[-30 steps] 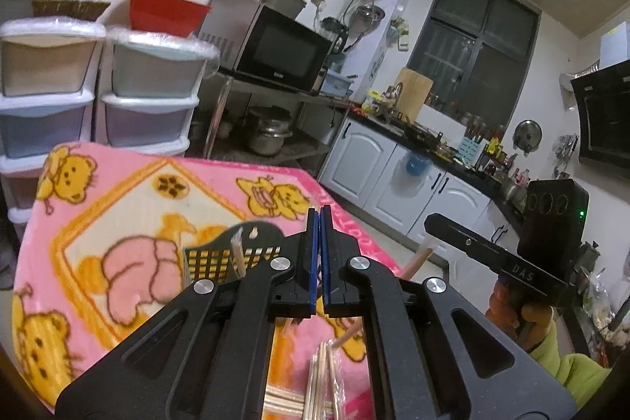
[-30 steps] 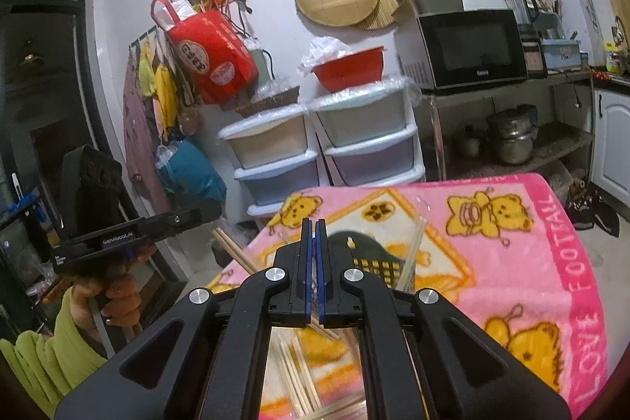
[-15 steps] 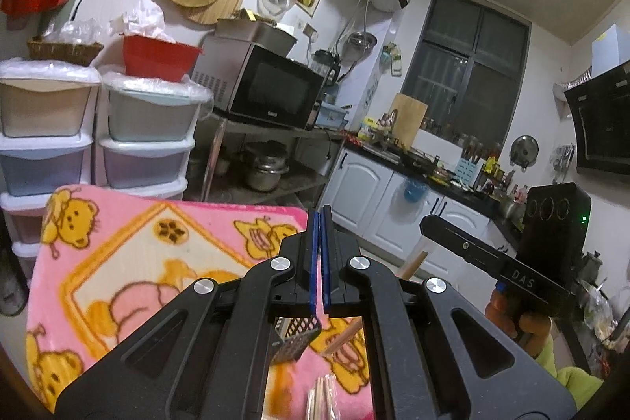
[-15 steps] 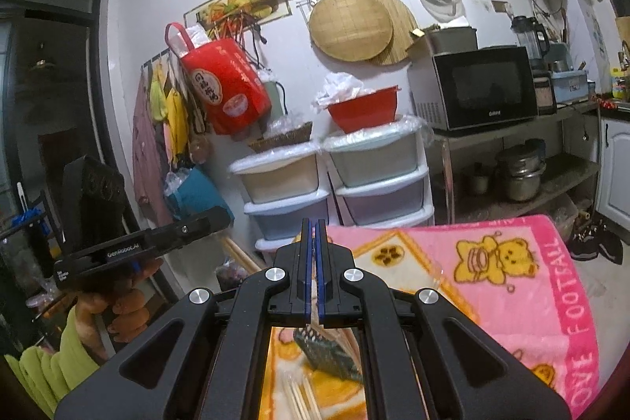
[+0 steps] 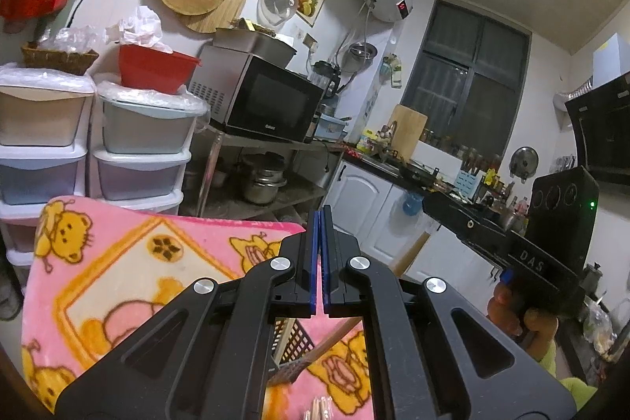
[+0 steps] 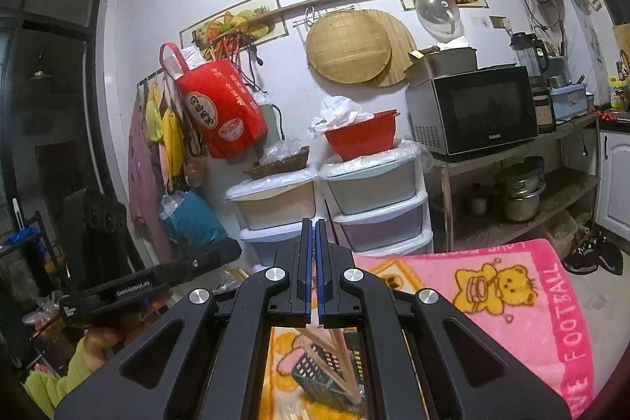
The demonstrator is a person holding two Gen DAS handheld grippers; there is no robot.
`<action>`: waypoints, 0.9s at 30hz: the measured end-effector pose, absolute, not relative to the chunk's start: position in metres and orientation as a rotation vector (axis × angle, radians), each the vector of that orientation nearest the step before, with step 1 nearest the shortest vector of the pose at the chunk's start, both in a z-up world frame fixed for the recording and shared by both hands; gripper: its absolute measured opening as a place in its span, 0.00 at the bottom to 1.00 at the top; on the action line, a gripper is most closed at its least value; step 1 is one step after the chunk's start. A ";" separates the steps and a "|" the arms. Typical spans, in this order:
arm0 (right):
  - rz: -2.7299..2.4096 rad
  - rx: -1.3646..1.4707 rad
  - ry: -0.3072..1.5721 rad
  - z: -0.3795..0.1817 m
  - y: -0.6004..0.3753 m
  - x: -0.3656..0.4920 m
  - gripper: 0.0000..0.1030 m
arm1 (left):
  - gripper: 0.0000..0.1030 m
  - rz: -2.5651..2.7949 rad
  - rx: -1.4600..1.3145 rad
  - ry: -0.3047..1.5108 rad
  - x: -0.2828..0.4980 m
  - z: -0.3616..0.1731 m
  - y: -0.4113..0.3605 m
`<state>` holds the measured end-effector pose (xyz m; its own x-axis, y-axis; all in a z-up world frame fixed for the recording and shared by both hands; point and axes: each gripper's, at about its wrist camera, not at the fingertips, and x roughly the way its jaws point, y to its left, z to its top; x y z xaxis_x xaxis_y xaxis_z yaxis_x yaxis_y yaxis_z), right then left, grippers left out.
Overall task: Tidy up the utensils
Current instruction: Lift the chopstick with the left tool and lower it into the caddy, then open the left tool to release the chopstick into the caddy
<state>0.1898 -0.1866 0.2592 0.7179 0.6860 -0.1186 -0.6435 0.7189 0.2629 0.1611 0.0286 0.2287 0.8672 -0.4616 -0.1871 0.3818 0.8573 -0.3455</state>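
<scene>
A dark mesh utensil basket (image 6: 315,372) stands tilted on the pink bear blanket (image 6: 512,302), below my right gripper (image 6: 314,223). Wooden chopsticks (image 6: 342,361) lean in the basket. The right gripper is shut, with nothing seen between its blue pads. My left gripper (image 5: 319,215) is also shut and holds nothing. Through the gap under its fingers I see the basket (image 5: 293,341), and one chopstick (image 5: 409,254) slants up to the right. Loose pale chopsticks (image 5: 319,412) lie at the bottom edge. Both grippers hover above the blanket, apart from the basket.
Stacked plastic drawers (image 6: 370,207) with a red bowl (image 6: 360,138) stand behind the table. A microwave (image 6: 476,109) sits on a metal rack with pots. White cabinets (image 5: 366,207) run along the right. A hand in a green sleeve (image 5: 523,321) grips the right tool.
Both grippers have risen and tipped upward, so more wall and less blanket shows. The basket slid from ahead of the fingertips to beneath the gripper bodies. The jaws stayed shut.
</scene>
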 end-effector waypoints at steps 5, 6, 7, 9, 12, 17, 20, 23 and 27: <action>0.729 0.221 0.210 0.258 -0.188 0.200 0.02 | 0.00 -0.448 -0.304 0.275 0.163 0.228 0.028; 0.723 0.225 0.213 0.256 -0.188 0.202 0.02 | 0.00 -0.448 -0.303 0.279 0.165 0.227 0.028; 0.721 0.227 0.217 0.255 -0.188 0.205 0.02 | 0.00 -0.448 -0.302 0.283 0.167 0.225 0.027; 0.717 0.231 0.223 0.252 -0.189 0.210 0.02 | 0.00 -0.448 -0.305 0.291 0.170 0.221 0.026; 0.710 0.231 0.232 0.246 -0.187 0.216 0.02 | 0.00 -0.449 -0.313 0.308 0.176 0.213 0.025; 0.691 0.221 0.246 0.234 -0.185 0.226 0.02 | 0.00 -0.448 -0.317 0.336 0.183 0.200 0.022; 0.685 0.223 0.266 0.225 -0.182 0.233 0.02 | 0.00 -0.450 -0.320 0.353 0.186 0.192 0.020; 0.668 0.214 0.283 0.215 -0.179 0.238 0.02 | 0.00 -0.451 -0.321 0.372 0.190 0.183 0.018; 0.662 0.221 0.306 0.205 -0.178 0.243 0.02 | 0.00 -0.451 -0.321 0.395 0.193 0.173 0.017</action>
